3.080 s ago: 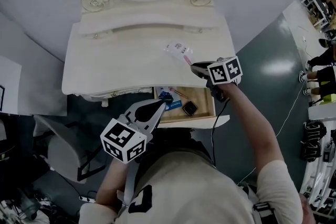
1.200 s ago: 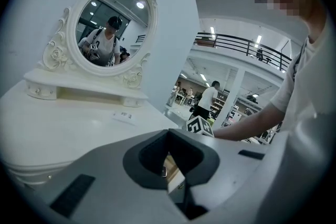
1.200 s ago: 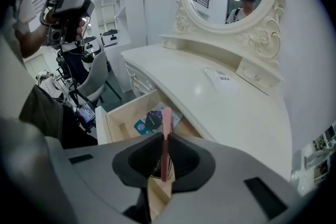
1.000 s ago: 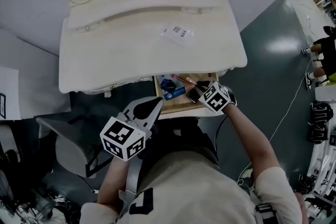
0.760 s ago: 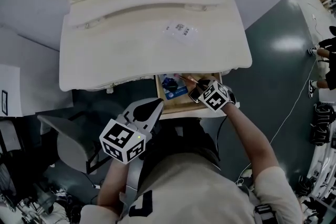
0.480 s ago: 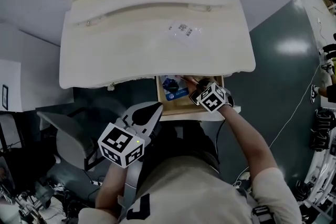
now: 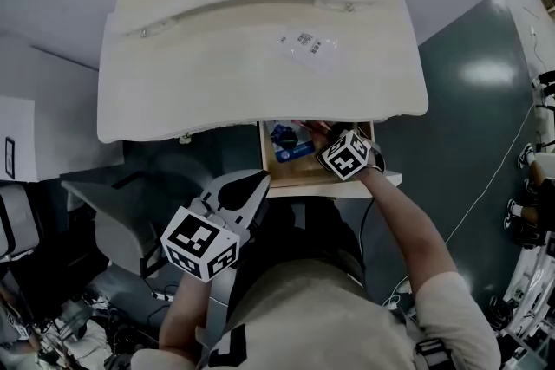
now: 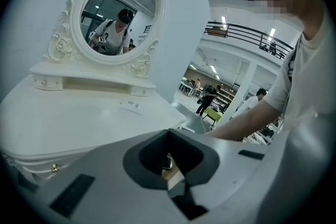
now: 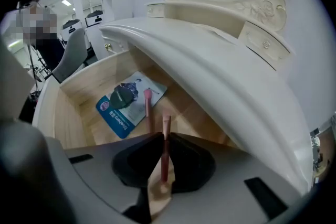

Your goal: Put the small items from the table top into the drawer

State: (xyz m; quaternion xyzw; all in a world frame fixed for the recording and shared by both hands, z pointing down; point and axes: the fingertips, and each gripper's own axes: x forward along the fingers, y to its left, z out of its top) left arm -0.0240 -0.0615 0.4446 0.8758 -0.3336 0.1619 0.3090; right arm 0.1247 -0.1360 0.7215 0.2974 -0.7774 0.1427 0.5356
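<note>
The right gripper (image 9: 160, 139) is carrying a pink stick (image 9: 165, 152) down into the open drawer (image 7: 303, 179).

Nearest the person, the left gripper (image 7: 257, 180) is hovering closed and empty. Having left the surface (image 7: 191, 91) where it was seconds ago, the right gripper is pinching the stick above a blue packet (image 9: 113, 115) and another pink brush (image 9: 148, 110); release is likely coming next. Farther off, a clear packet (image 7: 308, 43) is waiting on the surface.
</note>
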